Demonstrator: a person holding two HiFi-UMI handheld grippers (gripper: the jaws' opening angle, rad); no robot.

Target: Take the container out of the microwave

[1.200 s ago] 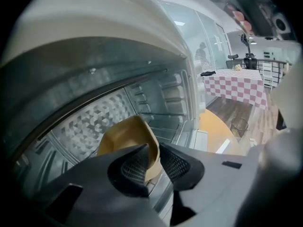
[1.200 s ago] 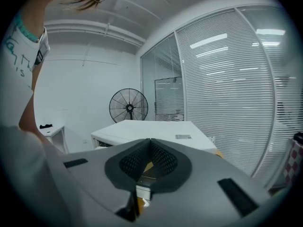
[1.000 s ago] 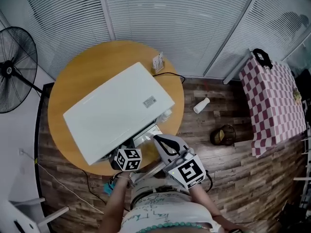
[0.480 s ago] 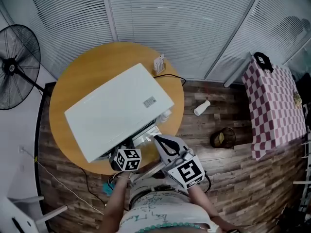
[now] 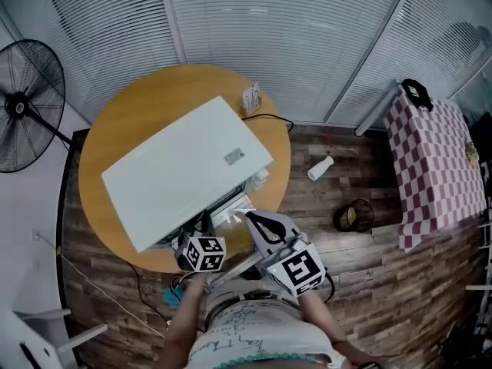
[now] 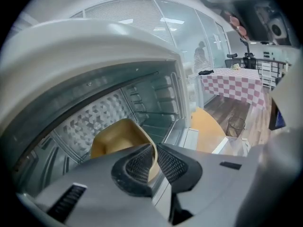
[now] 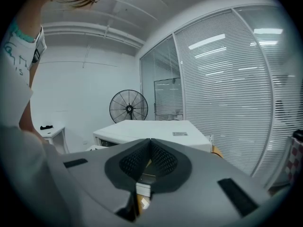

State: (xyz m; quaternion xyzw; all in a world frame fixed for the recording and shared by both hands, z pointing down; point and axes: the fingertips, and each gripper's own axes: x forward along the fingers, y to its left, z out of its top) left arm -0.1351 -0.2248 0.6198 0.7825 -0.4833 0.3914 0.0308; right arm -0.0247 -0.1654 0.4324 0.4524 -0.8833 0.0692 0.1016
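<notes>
At the microwave's (image 5: 184, 175) open front, nearest to us, the left gripper (image 6: 155, 151) reaches into the mouth of the cavity, angled downward. Its two ribbed pads (image 6: 142, 164) are clamped on the near wall of the tan container (image 6: 118, 136), so the grip is already made. We judge that the coming move turns on this relation. The container lies directly ahead of the left jaws and slightly to their left, wholly inside the microwave, so the pull must come straight back through the opening towards the person. We cannot tell a long axis for it, since only its rim and part of its hollow show.

Just outside the microwave, to the right of the opening, the right gripper (image 5: 254, 220) hangs with its jaws together on nothing. It is clear of the cavity and is the farther tool from the container.

Behind the container we see the microwave's patterned back wall (image 6: 90, 117). Beneath the microwave is the round wooden table (image 5: 115, 121).

Against the head view of a second ago we find almost no change. Both grippers keep their stations at the microwave's front, and the container has not yet left the cavity.
</notes>
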